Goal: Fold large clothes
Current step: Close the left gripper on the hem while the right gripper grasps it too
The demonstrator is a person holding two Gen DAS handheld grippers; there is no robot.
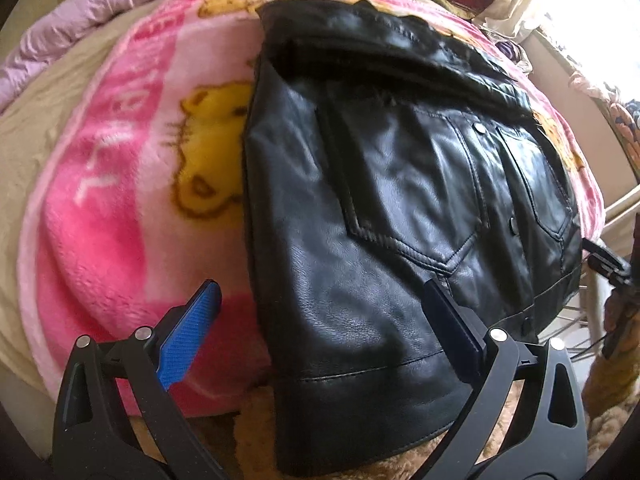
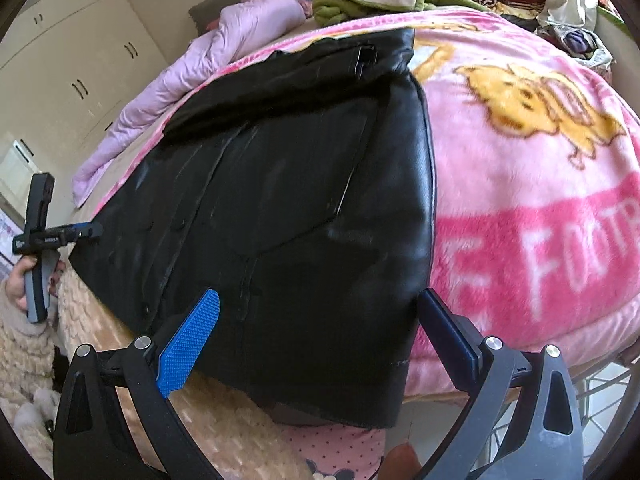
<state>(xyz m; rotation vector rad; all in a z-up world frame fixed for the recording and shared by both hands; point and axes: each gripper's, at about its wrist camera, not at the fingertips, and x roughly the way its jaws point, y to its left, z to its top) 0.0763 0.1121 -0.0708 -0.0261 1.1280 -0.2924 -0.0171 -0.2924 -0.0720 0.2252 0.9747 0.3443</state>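
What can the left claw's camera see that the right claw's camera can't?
Only the left wrist view shows the jacket's stitched pockets and its snap buttons.

Only the right wrist view shows the cupboards, a hand holding the left claw, and green cloth.

Both show the black leather jacket, the pink blanket, the lilac quilted cover, and open claws, as with the right claw.

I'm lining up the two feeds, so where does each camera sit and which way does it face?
Left wrist: on the left gripper, open, at the near bed edge, facing the black leather jacket.
Right wrist: on the right gripper, open, facing across the bed; a hand holds the other gripper at far left.
Shared: jacket, pink blanket.
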